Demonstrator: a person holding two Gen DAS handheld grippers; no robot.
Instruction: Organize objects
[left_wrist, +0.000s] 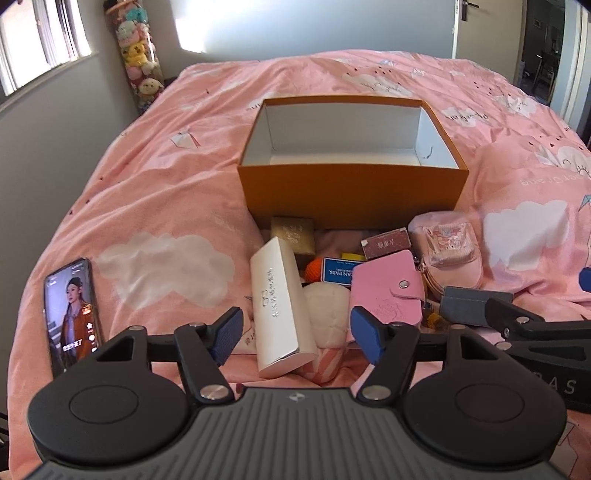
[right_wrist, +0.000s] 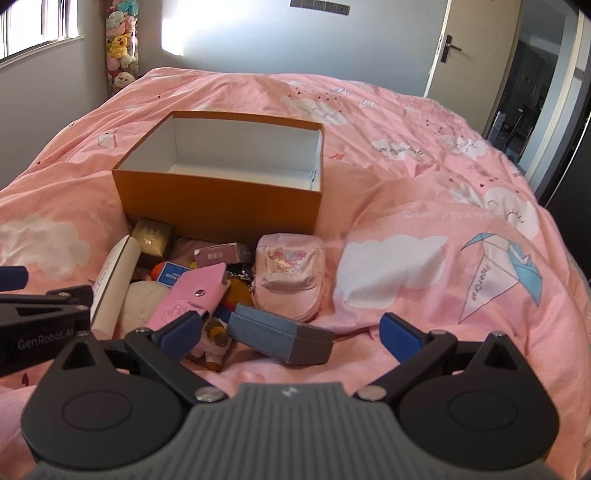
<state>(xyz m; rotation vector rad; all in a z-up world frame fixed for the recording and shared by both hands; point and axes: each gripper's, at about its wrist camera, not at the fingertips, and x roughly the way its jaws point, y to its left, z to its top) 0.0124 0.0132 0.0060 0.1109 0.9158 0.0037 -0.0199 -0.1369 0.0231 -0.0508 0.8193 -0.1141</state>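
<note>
An open orange box (left_wrist: 351, 195) sat on a pink bed (left_wrist: 166, 192), in the upper middle of the left wrist view and the upper left of the right wrist view. Its white inside showed nothing in it, so the tidying seemed barely begun.

All the loose things lay heaped on the bed just below the box's near wall: a long white box (left_wrist: 280, 310), a pink snap wallet (left_wrist: 388, 291), a pink pouch (left_wrist: 447, 254), a small gold box (left_wrist: 293, 234), a blue card (left_wrist: 338, 271), a dark red packet (left_wrist: 386, 242) and a grey-blue case (right_wrist: 280, 332). A phone (left_wrist: 70, 310) lay apart at the lower left.

The left tongs (left_wrist: 295, 332) stood wide open low in the frame, the white box's near end between the fingers, neither pad touching it. The right tongs (right_wrist: 291, 332) were also wide open and held nothing, with the grey-blue case lying between them. Every item seemed left to move
</note>
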